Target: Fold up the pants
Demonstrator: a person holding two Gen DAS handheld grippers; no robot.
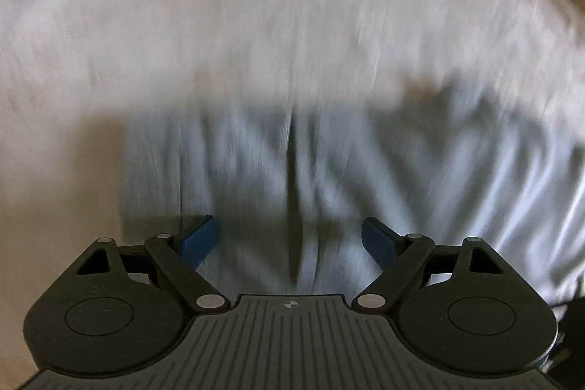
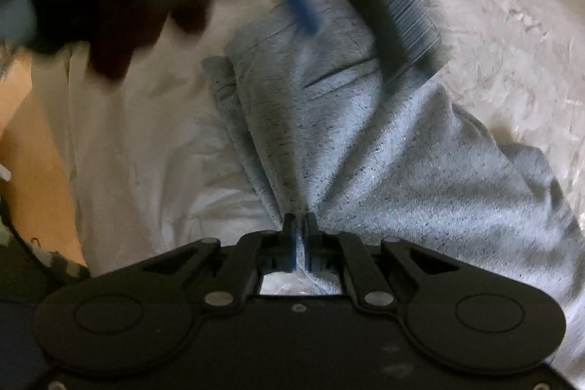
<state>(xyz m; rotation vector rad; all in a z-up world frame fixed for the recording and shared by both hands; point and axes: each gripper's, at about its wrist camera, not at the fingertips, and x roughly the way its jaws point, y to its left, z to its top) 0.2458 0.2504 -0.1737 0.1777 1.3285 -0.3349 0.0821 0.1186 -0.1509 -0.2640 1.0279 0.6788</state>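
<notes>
Left wrist view: the left gripper is shown pointing steeply down over the grey sweatpants, its two blue-padded fingers spread wide with nothing pressed between them. A dark lengthwise crease in the fabric is seen running between the fingers, in line with the middle of the gripper. The picture is blurred, so finer detail of the cloth cannot be told. The sweatpants are laid on a white bed sheet, which fills the far half of the view; a bare strip of sheet is also seen at the left of the garment.

Right wrist view: the right gripper is shown with its fingers drawn together to a narrow gap, and a bunched fold of the sweatpants is pinched between the blue pads. From this pinch the fabric is drawn into radiating creases, fanning out toward the far side and to the right. The speckled grey garment is spread across the middle and right of the view, with a layered edge visible at its far left. The left gripper is seen blurred at the far end of the garment, above it, its fingers apart. The white bed sheet lies under and to the left of the pants, and a crumpled white cover is seen at the far right. A dark red sleeve is blurred at the far left.
</notes>
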